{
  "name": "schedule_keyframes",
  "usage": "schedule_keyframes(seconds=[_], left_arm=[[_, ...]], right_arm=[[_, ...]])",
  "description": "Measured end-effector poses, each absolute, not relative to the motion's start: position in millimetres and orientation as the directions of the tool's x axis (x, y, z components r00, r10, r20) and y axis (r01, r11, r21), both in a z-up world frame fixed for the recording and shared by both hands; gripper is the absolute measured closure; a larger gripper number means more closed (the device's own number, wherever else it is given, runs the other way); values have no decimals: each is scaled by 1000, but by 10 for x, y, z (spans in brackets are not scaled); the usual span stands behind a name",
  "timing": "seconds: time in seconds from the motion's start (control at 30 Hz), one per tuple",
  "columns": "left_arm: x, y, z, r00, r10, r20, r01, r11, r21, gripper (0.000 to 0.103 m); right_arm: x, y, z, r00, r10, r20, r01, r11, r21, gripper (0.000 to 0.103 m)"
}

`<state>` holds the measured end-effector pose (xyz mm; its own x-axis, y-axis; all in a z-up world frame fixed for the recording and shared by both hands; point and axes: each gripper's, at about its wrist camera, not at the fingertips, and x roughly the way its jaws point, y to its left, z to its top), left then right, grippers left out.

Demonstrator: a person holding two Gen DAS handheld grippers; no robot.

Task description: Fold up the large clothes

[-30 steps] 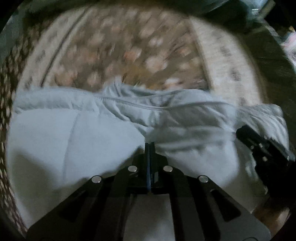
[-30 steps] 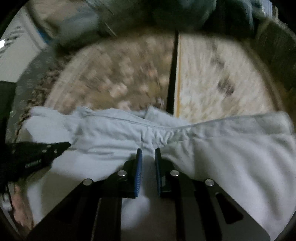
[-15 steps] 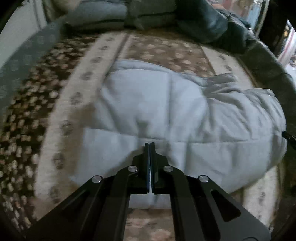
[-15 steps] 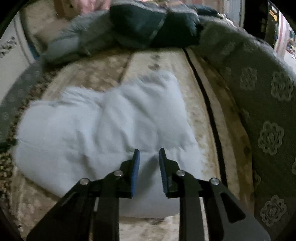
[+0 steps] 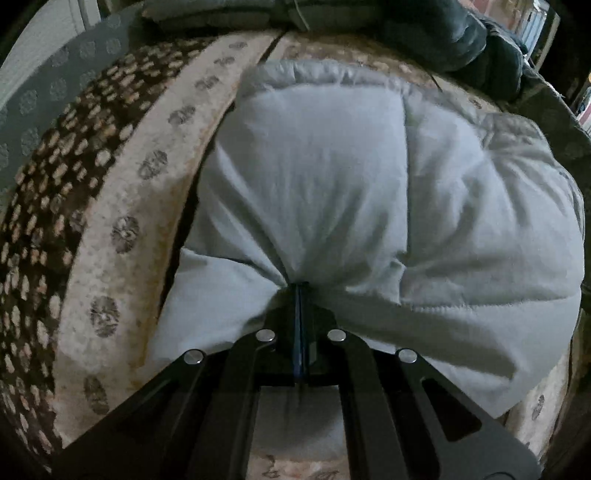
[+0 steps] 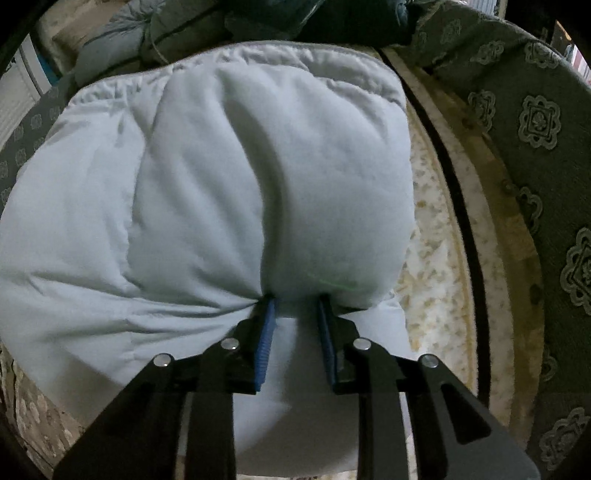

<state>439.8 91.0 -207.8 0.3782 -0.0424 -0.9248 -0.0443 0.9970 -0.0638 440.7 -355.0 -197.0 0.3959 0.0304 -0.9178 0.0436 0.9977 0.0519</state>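
A pale grey padded garment [image 5: 332, 177] lies folded over on a patterned carpet [image 5: 122, 206]; it also fills the right wrist view [image 6: 207, 184]. My left gripper [image 5: 301, 291] is shut on the garment's near edge, with cloth bunched into creases at the fingertips. My right gripper [image 6: 295, 302] has its blue-padded fingers [image 6: 267, 325] a little apart, with a thick fold of the garment's near edge between them. The fabric bulges up just beyond both grippers.
Dark bedding and cushions [image 6: 295, 22] are piled along the far edge. A green patterned sofa or cushion [image 6: 546, 147] runs along the right. The brown spotted carpet field [image 5: 48, 184] lies to the left, next to a grey patterned mat [image 5: 48, 99].
The garment's gripped edge has come over onto the rest of it, which now lies doubled and bulging. Both grippers have dropped lower and closer to the cloth. The right fingers stand slightly wider apart.
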Motion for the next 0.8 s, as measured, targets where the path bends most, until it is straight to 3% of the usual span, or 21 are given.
schedule_keyframes(seconds=[0.3, 0.8], left_arm=[[4516, 875, -2283, 354, -54, -934, -25, 997, -67, 102], [4741, 723, -2430, 353, -58, -934, -17, 997, -69, 102]], right_arm=[[4368, -3421, -2107, 408, -30, -912, 35, 999, -18, 76], [4357, -3445, -2127, 416, -15, -909, 37, 999, 0, 76]])
